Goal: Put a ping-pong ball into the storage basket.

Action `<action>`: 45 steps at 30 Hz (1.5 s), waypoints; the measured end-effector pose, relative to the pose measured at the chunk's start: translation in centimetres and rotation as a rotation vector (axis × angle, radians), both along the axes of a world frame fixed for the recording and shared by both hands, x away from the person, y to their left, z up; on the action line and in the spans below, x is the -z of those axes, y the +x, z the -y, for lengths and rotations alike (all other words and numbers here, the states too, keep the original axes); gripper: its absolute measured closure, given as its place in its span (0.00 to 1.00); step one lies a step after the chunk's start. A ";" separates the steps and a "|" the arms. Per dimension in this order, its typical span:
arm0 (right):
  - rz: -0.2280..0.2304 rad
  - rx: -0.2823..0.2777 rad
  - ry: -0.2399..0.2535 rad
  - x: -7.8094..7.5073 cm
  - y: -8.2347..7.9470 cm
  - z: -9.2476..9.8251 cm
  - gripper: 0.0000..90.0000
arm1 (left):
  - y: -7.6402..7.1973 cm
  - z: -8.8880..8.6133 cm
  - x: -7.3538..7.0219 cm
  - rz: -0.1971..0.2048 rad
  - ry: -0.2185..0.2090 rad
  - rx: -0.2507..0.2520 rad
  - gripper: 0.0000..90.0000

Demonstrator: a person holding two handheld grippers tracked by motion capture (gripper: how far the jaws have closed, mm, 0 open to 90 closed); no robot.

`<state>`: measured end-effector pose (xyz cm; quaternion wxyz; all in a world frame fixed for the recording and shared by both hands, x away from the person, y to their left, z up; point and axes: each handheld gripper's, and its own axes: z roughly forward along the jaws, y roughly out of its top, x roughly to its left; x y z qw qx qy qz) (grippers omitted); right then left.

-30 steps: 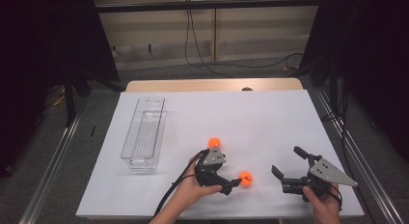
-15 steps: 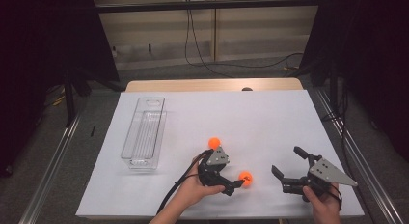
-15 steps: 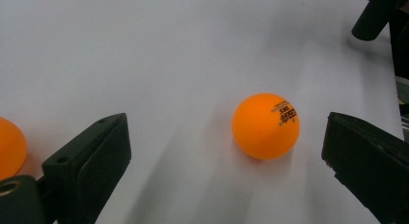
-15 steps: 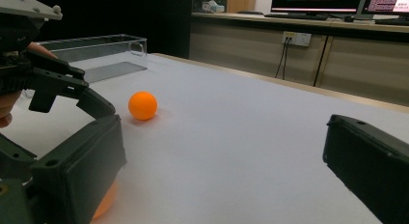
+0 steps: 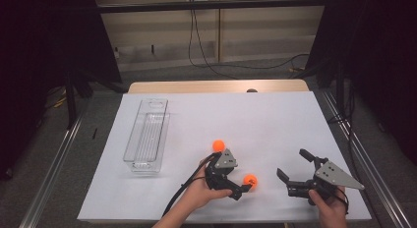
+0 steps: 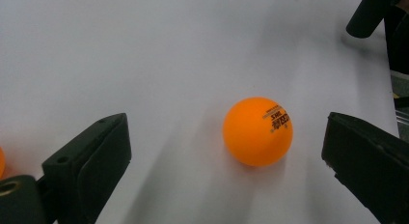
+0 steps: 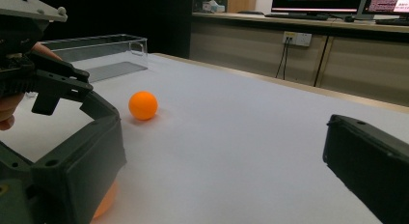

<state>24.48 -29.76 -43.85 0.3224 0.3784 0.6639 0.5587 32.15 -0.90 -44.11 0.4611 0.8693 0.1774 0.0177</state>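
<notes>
Clear plastic rectangular tray (image 5: 146,139), far left. Left gripper (image 5: 239,186) wide open around near orange ball (image 5: 250,180), not gripping; right gripper (image 5: 293,171) wide open, holding nothing.

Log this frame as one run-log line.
left gripper: open around near ball, not touching | right gripper: open, idle | far ball: on table | clear bin: holds no ball

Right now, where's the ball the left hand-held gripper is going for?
In the high view the near orange ball lies on the white table, front centre, between the open jaws of the left hand-held gripper, untouched.
</notes>
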 end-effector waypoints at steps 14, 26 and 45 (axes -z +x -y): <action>0.002 -0.002 -0.002 0.0 0.0 0.0 0.01 | 0.0 0.8 0.3 -0.004 0.007 0.019 0.04; 0.001 0.000 -0.003 0.0 -0.1 0.0 0.01 | 0.0 1.2 0.5 -0.026 0.018 0.038 0.12; -0.001 0.015 0.000 0.0 -0.1 0.3 0.01 | -0.1 1.9 1.0 -0.046 0.040 0.076 0.28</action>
